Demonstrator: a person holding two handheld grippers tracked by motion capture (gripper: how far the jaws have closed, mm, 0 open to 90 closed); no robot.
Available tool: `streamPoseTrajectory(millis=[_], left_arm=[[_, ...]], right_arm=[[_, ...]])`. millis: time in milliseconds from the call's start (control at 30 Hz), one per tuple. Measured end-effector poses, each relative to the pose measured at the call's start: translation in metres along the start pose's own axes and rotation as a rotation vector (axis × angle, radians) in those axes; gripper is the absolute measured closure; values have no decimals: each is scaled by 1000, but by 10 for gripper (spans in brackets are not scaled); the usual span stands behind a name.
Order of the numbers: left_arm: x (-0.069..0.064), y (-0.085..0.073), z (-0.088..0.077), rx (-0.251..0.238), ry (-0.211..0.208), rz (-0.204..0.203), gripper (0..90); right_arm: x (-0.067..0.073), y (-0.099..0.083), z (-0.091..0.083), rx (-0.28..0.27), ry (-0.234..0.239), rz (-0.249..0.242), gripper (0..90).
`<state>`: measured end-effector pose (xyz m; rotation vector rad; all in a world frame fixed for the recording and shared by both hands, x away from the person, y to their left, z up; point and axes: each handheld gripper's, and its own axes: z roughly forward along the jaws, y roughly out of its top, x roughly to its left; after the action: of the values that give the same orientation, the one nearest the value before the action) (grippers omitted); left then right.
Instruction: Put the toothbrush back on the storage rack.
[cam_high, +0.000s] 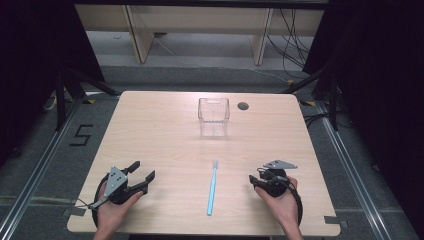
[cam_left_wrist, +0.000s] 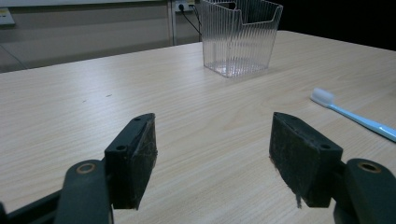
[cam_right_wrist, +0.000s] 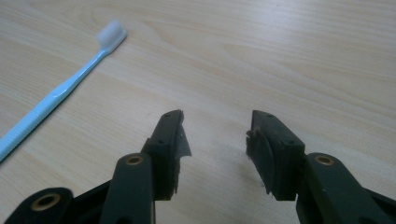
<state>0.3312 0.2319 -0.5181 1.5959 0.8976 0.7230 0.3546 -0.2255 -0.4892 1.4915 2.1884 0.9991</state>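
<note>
Poised at the near edge of a pale wooden table (cam_high: 165, 125), either side of a light-blue toothbrush (cam_high: 212, 187): left gripper (cam_high: 142, 171) with jaws spread wide and empty, right gripper (cam_high: 256, 180) likewise parted and gripping nothing. Seen between the two tools, the toothbrush, flat on the wood, white bristle head (cam_high: 215, 163) pointing toward the clear ribbed container (cam_high: 214, 116), handle end toward the person. Well apart from the toothbrush, beyond its head, that container, upright and seemingly empty near the table's far side. From the right gripper view, toothbrush (cam_right_wrist: 65, 88) lying up and to the left of the open right gripper (cam_right_wrist: 215, 137), not yet between the jaws; from the left gripper view, head and neck (cam_left_wrist: 348, 113) off to the right of the left gripper (cam_left_wrist: 212, 161), container (cam_left_wrist: 239, 37) ahead. Best approached, by the look of it, across the handle's middle rather than along it, jaws lowered almost to the wood before closing, to avoid skidding the slim, light handle sideways or tipping it on the lift.
</note>
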Motion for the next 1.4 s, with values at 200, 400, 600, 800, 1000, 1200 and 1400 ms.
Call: streamPoseTrajectory(millis=[200,400,600,800,1000,1200,1400], left_arm=[[-1,1,2,23,10,-3,302],[-2,2,4,2,-13,0,303],[-1,4,0,20,-11,0,311],[-4,3,3,38,-34,16,310],[-5,3,6,40,-42,21,310],[-5,3,4,38,-40,18,310],[-9,5,6,32,-55,27,312]], right_arm=[[3,4,-4,29,1,-13,541],[12,10,-5,71,-8,-23,528],[20,20,-3,116,6,-29,523],[28,28,0,193,34,-2,532],[33,36,7,282,35,0,546],[39,44,12,367,24,21,569],[44,49,17,468,16,12,582]])
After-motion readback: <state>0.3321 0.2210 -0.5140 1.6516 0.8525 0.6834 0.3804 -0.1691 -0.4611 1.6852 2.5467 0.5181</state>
